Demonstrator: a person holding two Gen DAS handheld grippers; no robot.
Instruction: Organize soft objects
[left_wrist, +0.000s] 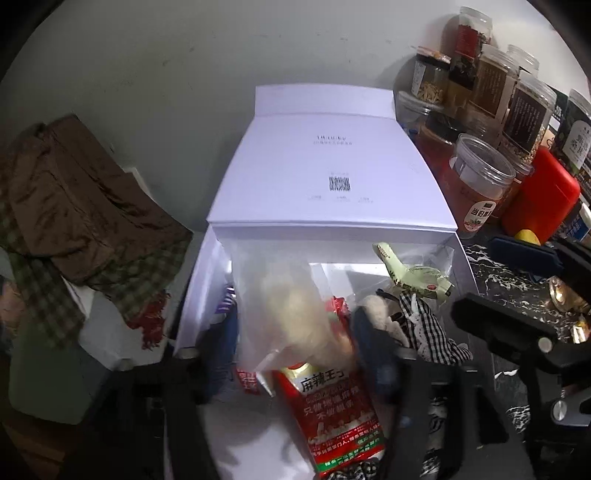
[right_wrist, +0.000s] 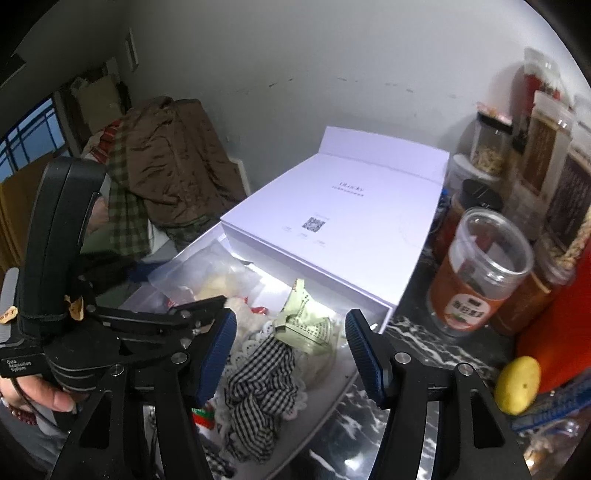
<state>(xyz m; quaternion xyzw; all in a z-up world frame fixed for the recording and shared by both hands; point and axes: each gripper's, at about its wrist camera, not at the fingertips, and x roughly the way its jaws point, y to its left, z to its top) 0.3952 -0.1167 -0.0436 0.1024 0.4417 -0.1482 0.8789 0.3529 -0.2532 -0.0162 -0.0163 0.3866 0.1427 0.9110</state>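
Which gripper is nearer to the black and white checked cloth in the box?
Right. The right gripper hangs open directly above the checked cloth. The left gripper is beside it, over the red snack bag.

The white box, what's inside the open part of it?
The white box holds a clear plastic bag, a red snack packet, a checked cloth and a green wrapper. Its slid-back lid covers the far end; what lies underneath is hidden.
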